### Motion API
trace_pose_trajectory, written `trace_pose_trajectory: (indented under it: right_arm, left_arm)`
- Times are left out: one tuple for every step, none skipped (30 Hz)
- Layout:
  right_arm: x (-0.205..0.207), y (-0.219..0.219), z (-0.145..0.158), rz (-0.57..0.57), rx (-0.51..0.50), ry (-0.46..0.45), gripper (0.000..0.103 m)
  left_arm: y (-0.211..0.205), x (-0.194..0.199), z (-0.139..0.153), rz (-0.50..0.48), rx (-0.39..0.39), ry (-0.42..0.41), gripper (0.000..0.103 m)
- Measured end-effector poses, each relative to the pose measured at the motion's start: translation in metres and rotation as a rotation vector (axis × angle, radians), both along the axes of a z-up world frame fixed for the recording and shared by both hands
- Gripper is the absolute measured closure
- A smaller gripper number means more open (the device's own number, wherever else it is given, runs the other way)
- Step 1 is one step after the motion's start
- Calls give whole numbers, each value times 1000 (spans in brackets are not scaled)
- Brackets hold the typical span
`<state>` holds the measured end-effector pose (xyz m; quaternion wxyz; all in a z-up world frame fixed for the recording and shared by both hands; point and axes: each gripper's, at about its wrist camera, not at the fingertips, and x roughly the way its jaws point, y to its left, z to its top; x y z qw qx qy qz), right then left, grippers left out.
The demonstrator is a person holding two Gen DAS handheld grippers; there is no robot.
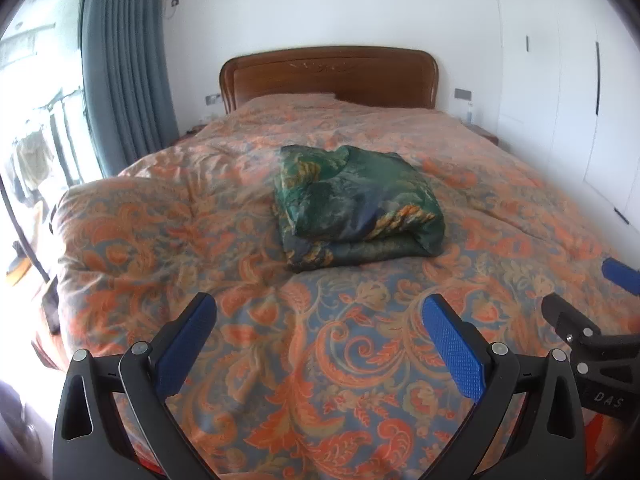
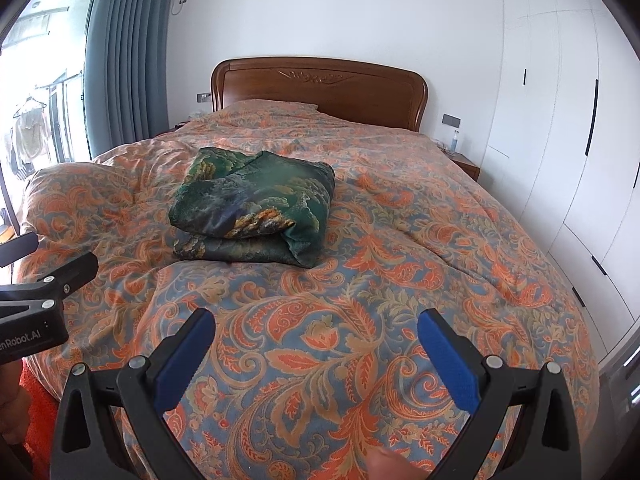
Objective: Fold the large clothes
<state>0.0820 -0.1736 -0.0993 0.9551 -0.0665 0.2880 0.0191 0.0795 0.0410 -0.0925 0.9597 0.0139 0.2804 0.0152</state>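
Observation:
A dark green patterned garment (image 1: 354,206) lies folded into a thick bundle in the middle of the bed, seen left of centre in the right wrist view as the garment (image 2: 256,204). My left gripper (image 1: 320,312) hovers open over the near part of the orange floral quilt (image 1: 280,360), well short of the bundle, with nothing between its blue pads. My right gripper (image 2: 316,328) is likewise open and empty above the quilt (image 2: 340,340). Each gripper shows at the edge of the other's view: the right gripper (image 1: 588,300) and the left gripper (image 2: 44,276).
A wooden headboard (image 1: 328,76) stands at the far end. White wardrobe doors (image 2: 560,120) line the right side. A grey curtain (image 1: 124,72) and a bright window are at the left. A bedside table (image 2: 466,164) holds a small bottle. A fingertip (image 2: 390,466) shows at the bottom.

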Motion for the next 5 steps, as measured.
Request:
trace_pose_trajectory:
  right_arm:
    - [1, 0, 0, 0, -1, 0, 0]
    - [1, 0, 0, -1, -2, 0, 0]
    - [1, 0, 0, 0, -2, 0, 0]
    - [1, 0, -1, -1, -3, -1, 0]
    - [1, 0, -1, 0, -3, -1, 0]
  left_arm:
    - [-2, -1, 0, 3, 11, -6, 0]
    - [-3, -1, 0, 6, 18, -12, 0]
    - [-4, -1, 0, 8, 15, -12, 0]
    - [-4, -1, 0, 9, 10, -11, 0]
    - [-3, -1, 0, 11, 6, -12, 0]
